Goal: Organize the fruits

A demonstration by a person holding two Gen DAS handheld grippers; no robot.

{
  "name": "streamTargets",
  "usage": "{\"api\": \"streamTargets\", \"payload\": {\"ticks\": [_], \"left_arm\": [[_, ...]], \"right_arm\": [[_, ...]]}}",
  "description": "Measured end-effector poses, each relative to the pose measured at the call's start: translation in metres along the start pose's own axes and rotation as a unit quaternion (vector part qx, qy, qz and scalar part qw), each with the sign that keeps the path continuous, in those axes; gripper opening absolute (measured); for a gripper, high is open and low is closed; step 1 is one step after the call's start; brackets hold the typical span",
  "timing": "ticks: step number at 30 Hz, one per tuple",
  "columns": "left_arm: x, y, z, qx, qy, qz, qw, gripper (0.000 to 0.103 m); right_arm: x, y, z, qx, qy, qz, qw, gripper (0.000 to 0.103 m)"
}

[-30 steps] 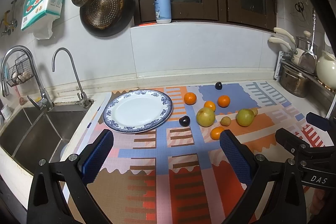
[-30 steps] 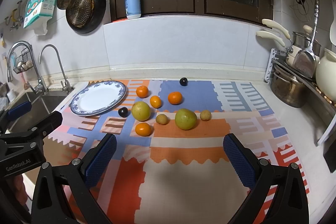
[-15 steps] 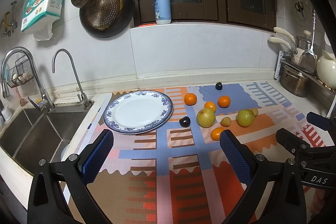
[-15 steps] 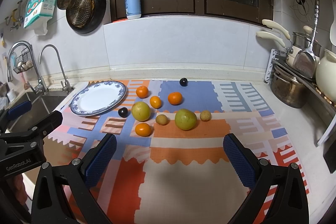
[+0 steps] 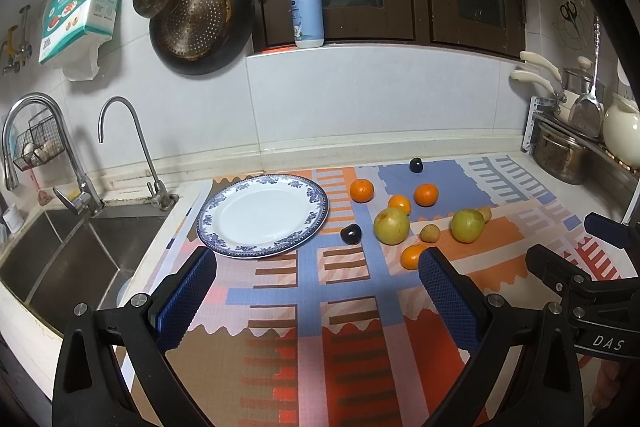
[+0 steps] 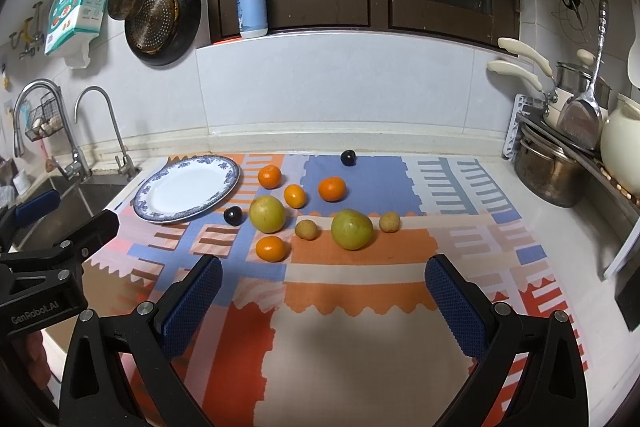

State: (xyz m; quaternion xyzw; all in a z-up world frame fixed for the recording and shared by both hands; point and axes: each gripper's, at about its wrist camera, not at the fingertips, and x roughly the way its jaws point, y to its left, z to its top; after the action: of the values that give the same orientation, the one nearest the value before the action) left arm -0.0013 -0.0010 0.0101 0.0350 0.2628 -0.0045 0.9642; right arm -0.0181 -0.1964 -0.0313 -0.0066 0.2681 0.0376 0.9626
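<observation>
While round fruits (image 6: 267, 213) dot patterned mat (image 6: 360, 307) (glossy), plate (image 5: 262, 215) gleams.

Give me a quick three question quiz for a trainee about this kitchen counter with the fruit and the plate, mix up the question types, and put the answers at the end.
1. True or false: the plate already holds fruit.
2. How many orange fruits lie on the mat? A) two B) four C) six
3. Fill in: both the left gripper and the right gripper are ____ and hold nothing.

Key:
1. False; the plate is bare.
2. B; one, two, three, four.
3. open
</observation>
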Motion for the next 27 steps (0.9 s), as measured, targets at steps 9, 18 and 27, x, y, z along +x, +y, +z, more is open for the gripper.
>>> {"api": "streamTargets", "payload": {"ticks": [9, 18, 27], "left_arm": [[0.0, -0.001, 0.0, 0.001, -0.001, -0.001, 1.0, 0.103], [0.002, -0.005, -0.003, 0.003, 0.0, -0.003, 1.0, 0.103], [0.011, -0.013, -0.001, 0.024, -0.004, -0.009, 0.9997, 0.103]], "right_arm": [[0.0, 0.0, -0.001, 0.001, 0.0, 0.0, 1.0, 0.102], [0.002, -0.001, -0.001, 0.0, 0.003, 0.001, 1.0, 0.102], [0.012, -0.005, -0.004, -0.002, 0.008, 0.009, 1.0, 0.102]]}}
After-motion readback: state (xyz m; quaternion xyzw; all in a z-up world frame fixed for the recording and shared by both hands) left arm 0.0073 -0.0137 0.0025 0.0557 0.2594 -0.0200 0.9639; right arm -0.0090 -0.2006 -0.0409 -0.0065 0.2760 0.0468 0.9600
